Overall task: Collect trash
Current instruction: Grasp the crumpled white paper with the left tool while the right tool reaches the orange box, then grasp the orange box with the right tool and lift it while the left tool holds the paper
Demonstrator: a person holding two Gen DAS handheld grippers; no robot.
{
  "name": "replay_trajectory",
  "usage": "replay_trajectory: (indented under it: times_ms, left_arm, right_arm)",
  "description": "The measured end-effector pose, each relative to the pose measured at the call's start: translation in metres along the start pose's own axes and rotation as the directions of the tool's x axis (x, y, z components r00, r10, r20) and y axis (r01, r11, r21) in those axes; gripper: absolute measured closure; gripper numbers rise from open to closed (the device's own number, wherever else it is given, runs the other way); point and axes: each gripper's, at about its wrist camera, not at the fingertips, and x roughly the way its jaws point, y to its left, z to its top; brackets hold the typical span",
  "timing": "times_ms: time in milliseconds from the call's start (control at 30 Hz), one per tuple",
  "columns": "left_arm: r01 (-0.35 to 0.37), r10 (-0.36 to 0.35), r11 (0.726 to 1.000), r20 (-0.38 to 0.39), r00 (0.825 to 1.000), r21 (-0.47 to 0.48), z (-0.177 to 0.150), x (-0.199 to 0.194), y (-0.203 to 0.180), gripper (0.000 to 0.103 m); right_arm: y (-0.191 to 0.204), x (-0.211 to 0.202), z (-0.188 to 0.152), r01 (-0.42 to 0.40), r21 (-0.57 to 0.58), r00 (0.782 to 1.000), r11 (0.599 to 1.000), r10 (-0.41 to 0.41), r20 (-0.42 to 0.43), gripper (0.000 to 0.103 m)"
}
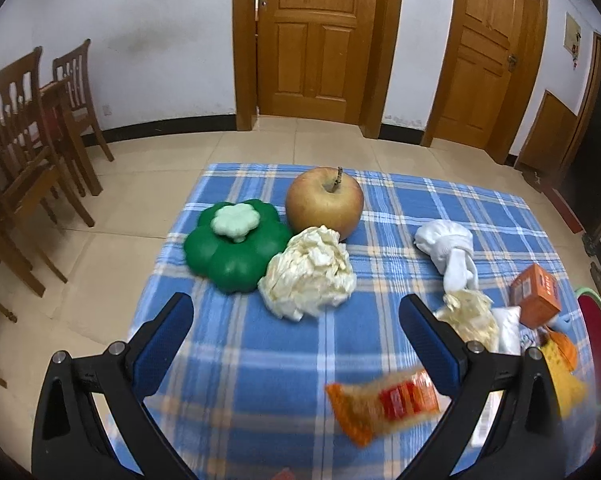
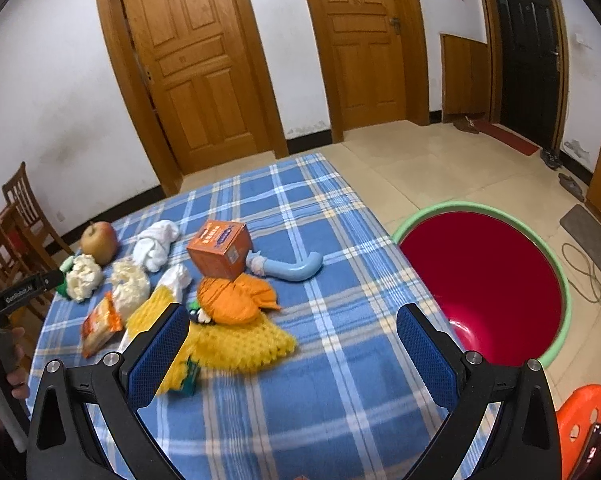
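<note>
Tongs both spread wide and empty, left gripper [image 1: 296,320] above blurred snack wrapper [image 1: 382,404], crumpled paper [image 1: 308,276] beyond, right gripper [image 2: 292,330] over plaid tablecloth [image 2: 320,392], red basin [image 2: 484,280] right of tablecloth

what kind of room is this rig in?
Likely a home dining or living room: panelled wooden doors, wooden dining chairs, a tiled floor, and a table under a blue plaid cloth.
</note>
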Motion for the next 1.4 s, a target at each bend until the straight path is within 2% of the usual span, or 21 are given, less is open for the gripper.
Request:
replay_trajectory:
  times_ms: [167, 333, 400, 433, 467, 533, 633, 733, 1033, 1133, 1167, 1200, 1267, 1400]
  left_arm:
    - [-0.007, 0.008, 0.999, -0.028, 1.0, 0.032, 0.005, 0.029, -0.003, 0.012]
    - [0.074, -0.073, 0.997, -0.08, 0.994, 0.003, 0.005, 0.051, 0.001, 0.02]
    - [0.1, -0.099, 0.995, -0.06, 0.993, 0.015, 0.007, 0.052, -0.001, 0.023]
    - [0.126, -0.125, 0.992, -0.068, 0.99, 0.023, 0.009, 0.055, -0.003, 0.028]
    - [0.141, -0.139, 0.99, -0.079, 0.987, 0.024, 0.009, 0.057, -0.004, 0.029]
    - [0.138, -0.136, 0.99, -0.078, 0.988, 0.023, 0.008, 0.061, -0.006, 0.032]
    - [0.155, -0.153, 0.988, -0.104, 0.983, 0.008, 0.005, 0.068, -0.001, 0.044]
    - [0.175, -0.175, 0.985, -0.097, 0.98, -0.006, 0.004, 0.066, 0.001, 0.047]
    - [0.191, -0.187, 0.98, -0.072, 0.98, 0.055, 0.001, 0.055, -0.015, 0.049]
    - [0.189, -0.186, 0.979, -0.053, 0.981, 0.079, 0.002, 0.048, -0.02, 0.049]
    - [0.19, -0.186, 0.978, -0.047, 0.981, 0.084, 0.003, 0.045, -0.022, 0.049]
    - [0.191, -0.188, 0.978, -0.042, 0.981, 0.088, 0.003, 0.042, -0.023, 0.049]
    - [0.194, -0.192, 0.976, -0.032, 0.981, 0.099, 0.003, 0.035, -0.026, 0.049]
    - [0.204, -0.204, 0.972, -0.014, 0.979, 0.113, 0.002, 0.02, -0.032, 0.049]
  right_arm:
    - [0.01, 0.022, 0.014, 0.023, -0.006, 0.999, 1.0, -0.023, -0.031, 0.0]
    - [0.026, 0.047, 0.026, 0.054, -0.02, 0.995, 0.998, -0.055, -0.08, 0.0]
    - [0.034, 0.058, 0.031, 0.063, -0.025, 0.993, 0.998, -0.065, -0.103, 0.0]
    - [0.038, 0.062, 0.033, 0.067, -0.029, 0.991, 0.997, -0.07, -0.111, 0.0]
    - [0.043, 0.068, 0.036, 0.072, -0.033, 0.99, 0.997, -0.075, -0.12, 0.0]
    - [0.051, 0.075, 0.042, 0.073, -0.046, 0.989, 0.996, -0.078, -0.128, 0.0]
    - [0.061, 0.086, 0.047, 0.06, -0.066, 0.988, 0.996, -0.069, -0.137, 0.0]
    - [0.069, 0.101, 0.052, 0.052, -0.086, 0.985, 0.995, -0.066, -0.16, 0.0]
    - [0.077, 0.134, 0.058, 0.019, -0.136, 0.973, 0.991, -0.05, -0.225, 0.001]
    - [0.074, 0.14, 0.056, -0.003, -0.113, 0.971, 0.994, -0.024, -0.24, 0.016]
    - [0.073, 0.142, 0.055, -0.008, -0.109, 0.97, 0.994, -0.019, -0.243, 0.027]
    - [0.072, 0.143, 0.053, -0.018, -0.104, 0.968, 0.994, -0.008, -0.251, 0.034]
    - [0.07, 0.144, 0.051, -0.032, -0.088, 0.966, 0.996, 0.008, -0.258, 0.038]
    - [0.065, 0.131, 0.05, -0.065, -0.075, 0.975, 0.995, 0.047, -0.219, 0.044]
